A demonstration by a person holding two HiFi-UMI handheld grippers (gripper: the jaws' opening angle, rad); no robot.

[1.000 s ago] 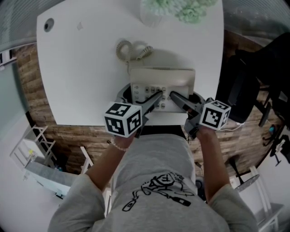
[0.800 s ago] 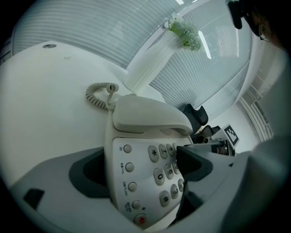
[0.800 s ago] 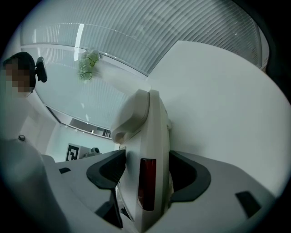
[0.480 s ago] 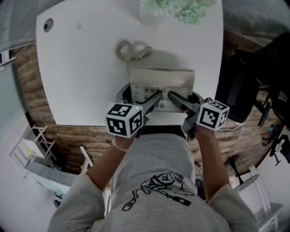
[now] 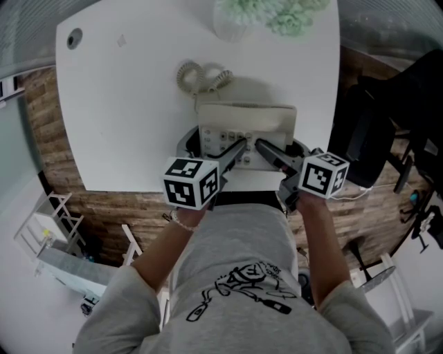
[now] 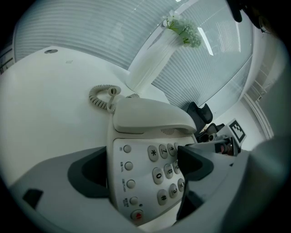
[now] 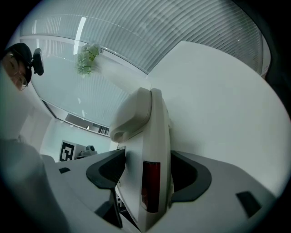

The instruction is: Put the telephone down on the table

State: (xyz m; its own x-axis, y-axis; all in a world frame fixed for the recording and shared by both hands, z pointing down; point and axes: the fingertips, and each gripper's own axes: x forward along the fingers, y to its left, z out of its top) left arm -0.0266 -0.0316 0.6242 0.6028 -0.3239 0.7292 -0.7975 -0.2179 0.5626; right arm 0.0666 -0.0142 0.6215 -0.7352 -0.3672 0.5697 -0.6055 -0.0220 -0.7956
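Observation:
A beige telephone [image 5: 246, 124] with its handset on the cradle lies over the near edge of the white table [image 5: 124, 104]. Its coiled cord [image 5: 201, 76] rests on the table behind it. My left gripper [image 5: 237, 147] is shut on the phone's front left part, one jaw on the keypad [image 6: 166, 168]. My right gripper [image 5: 266, 148] is shut on the phone's right edge [image 7: 152, 150]. In the left gripper view the telephone [image 6: 150, 136] fills the space between the jaws of the left gripper [image 6: 143, 168]. I cannot tell whether the phone's base touches the table.
A white vase with pale green flowers [image 5: 277, 14] stands at the table's far edge. A small round hole [image 5: 74, 38] marks the far left corner. A black chair [image 5: 387, 131] stands to the right of the table, and a white rack [image 5: 55, 235] is on the floor at left.
Both grippers and the telephone have shifted only very slightly; the left marker cube drifted a little to the right. The grips are unchanged.

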